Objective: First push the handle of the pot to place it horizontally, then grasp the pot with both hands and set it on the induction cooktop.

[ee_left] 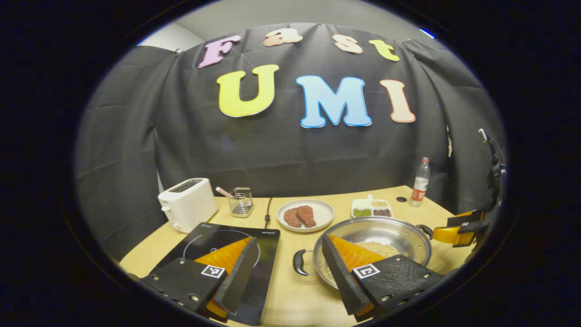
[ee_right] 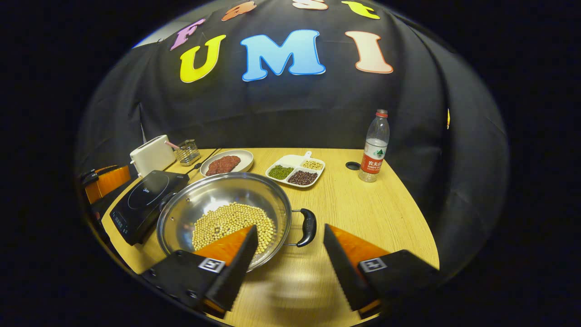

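Observation:
A steel pot [ee_left: 386, 229] holding soybeans [ee_right: 231, 222] sits on the wooden table, right of the black induction cooktop [ee_left: 218, 240]. Its two black handles point left and right. In the left gripper view my left gripper [ee_left: 288, 272] is open, with the pot's left handle [ee_left: 299, 262] lying between its fingers and a little ahead of them. My right gripper [ee_right: 290, 268] is open too, the right handle [ee_right: 308, 227] just ahead of the gap. The right gripper [ee_left: 458, 229] shows beyond the pot's far handle; the left gripper [ee_right: 104, 181] shows past the cooktop [ee_right: 145, 200].
Along the back stand a white toaster [ee_left: 187, 203], a wire holder [ee_left: 240, 200], a plate of meat [ee_left: 305, 215], a divided dish of beans [ee_right: 295, 170] and a water bottle [ee_right: 374, 147]. The table's front edge runs just under both grippers.

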